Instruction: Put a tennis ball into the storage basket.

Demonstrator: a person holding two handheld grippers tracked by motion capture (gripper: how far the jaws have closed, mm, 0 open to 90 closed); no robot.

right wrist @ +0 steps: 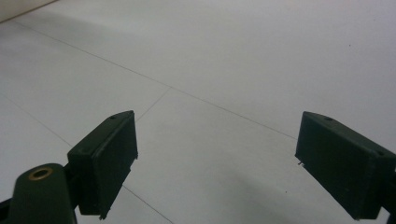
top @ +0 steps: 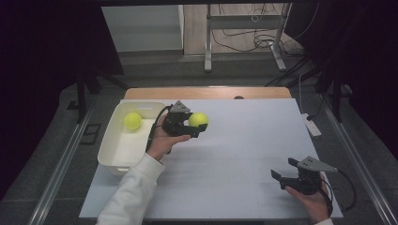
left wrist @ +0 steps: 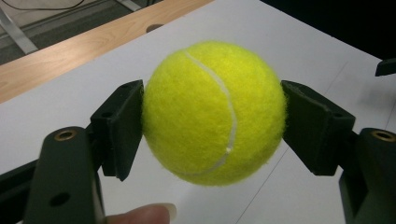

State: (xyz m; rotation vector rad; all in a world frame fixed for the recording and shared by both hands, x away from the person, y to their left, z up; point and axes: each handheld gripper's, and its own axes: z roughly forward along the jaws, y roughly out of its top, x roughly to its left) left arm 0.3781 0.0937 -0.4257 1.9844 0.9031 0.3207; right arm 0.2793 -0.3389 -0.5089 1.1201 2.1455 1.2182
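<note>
Left tongs (left wrist: 212, 126) clamped on tennis ball (left wrist: 214, 113); right tongs (right wrist: 215, 163) wide apart

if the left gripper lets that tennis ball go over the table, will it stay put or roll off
The tennis ball is round with no flat side, so it would probably roll on the smooth white table. Its fuzzy felt likely helps the left gripper hold it without slipping. The other ball sits contained in the white bin, so releasing there looks safer.
</note>
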